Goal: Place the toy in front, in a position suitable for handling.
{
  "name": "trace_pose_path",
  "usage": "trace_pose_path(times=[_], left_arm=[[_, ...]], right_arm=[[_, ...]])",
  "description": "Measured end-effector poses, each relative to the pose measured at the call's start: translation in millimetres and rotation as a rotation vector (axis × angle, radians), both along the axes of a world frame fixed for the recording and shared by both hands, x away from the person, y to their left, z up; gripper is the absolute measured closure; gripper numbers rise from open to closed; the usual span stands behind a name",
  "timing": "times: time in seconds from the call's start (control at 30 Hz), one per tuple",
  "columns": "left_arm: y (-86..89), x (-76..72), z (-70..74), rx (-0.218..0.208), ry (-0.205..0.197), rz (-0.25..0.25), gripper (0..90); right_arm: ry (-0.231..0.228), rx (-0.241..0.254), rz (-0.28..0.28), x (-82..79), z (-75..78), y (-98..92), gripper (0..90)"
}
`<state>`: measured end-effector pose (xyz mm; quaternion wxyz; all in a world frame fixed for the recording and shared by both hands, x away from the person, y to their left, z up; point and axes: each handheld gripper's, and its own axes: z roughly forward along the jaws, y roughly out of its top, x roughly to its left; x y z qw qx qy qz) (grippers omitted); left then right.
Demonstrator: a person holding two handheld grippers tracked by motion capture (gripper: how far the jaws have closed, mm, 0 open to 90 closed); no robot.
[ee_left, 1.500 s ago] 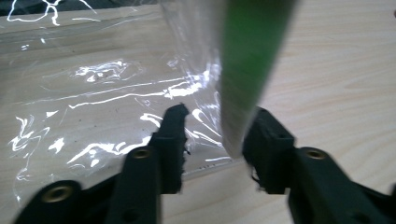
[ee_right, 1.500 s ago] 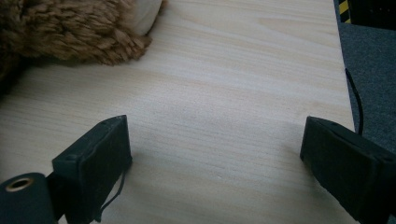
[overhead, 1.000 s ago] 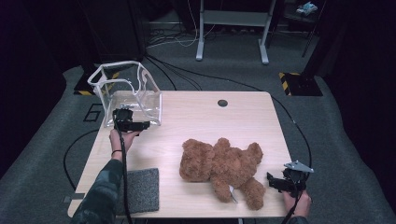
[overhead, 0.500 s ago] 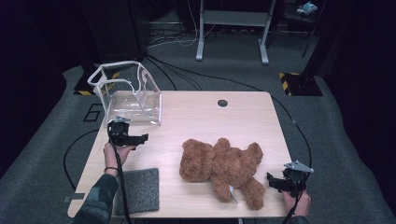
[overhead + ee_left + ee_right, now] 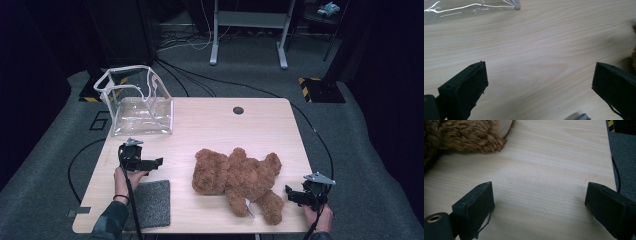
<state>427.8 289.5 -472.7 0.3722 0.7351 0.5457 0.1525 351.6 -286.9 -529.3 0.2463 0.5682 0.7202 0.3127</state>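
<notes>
A brown teddy bear (image 5: 240, 177) lies on its back on the wooden table (image 5: 215, 125), toward the near right part of it. The left gripper (image 5: 152, 163) hovers over bare wood well to the left of the bear, between the clear plastic bag (image 5: 137, 102) behind it and the grey felt mat (image 5: 150, 202) just in front of it. Its jaws have just been opening and stand wide apart with nothing between them. The right gripper (image 5: 291, 195) sits just right of the bear's lower leg, near the table's right corner, jaws also spread wide and empty, close to the leg without touching it.
</notes>
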Motion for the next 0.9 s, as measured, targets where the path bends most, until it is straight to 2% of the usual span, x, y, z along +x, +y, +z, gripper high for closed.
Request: trace_pose_path(times=[0.1,0.13,0.3,0.47,0.53,0.57,0.67,0.7,0.73,0.9], left_arm=[[-4.0,-5.5,0.1,0.006,0.002,-0.02,0.1],[-5.5,-7.4,0.1,0.023,0.002,-0.028,0.2],[-13.6,-13.9,-2.9,0.01,0.005,-0.051,0.2],[-21.4,-19.9,-1.8,0.021,0.007,-0.072,0.2],[-23.2,-21.6,-0.1,0.006,0.016,-0.069,0.2],[-24.1,-22.3,0.5,0.002,0.009,-0.069,0.3],[-29.3,-27.2,3.3,-0.008,0.019,-0.073,0.4],[-29.1,-27.4,4.1,0.005,0.013,-0.085,0.4],[-31.6,-29.6,4.8,-0.007,0.016,-0.074,0.4],[-37.5,-35.9,11.0,-0.024,0.021,-0.088,0.2]], right_arm=[[-0.002,-0.001,0.003,0.2,-0.1,0.2,7.5],[-0.004,0.001,-0.003,0.0,-0.1,0.8,7.3],[0.004,-0.003,-0.028,-0.8,-0.1,4.6,5.2],[0.063,-0.009,-0.014,-1.6,4.4,5.8,3.9],[0.096,-0.013,-0.008,-1.7,6.9,6.2,6.1],[0.096,-0.011,0.0,-1.7,8.5,5.7,7.3],[0.114,0.019,0.018,-3.7,17.6,6.9,6.3],[0.113,0.035,0.024,-4.1,21.6,8.0,6.1],[0.103,0.031,0.042,-4.3,24.8,7.3,6.4],[0.076,0.072,0.095,-8.8,51.7,16.7,8.3]])
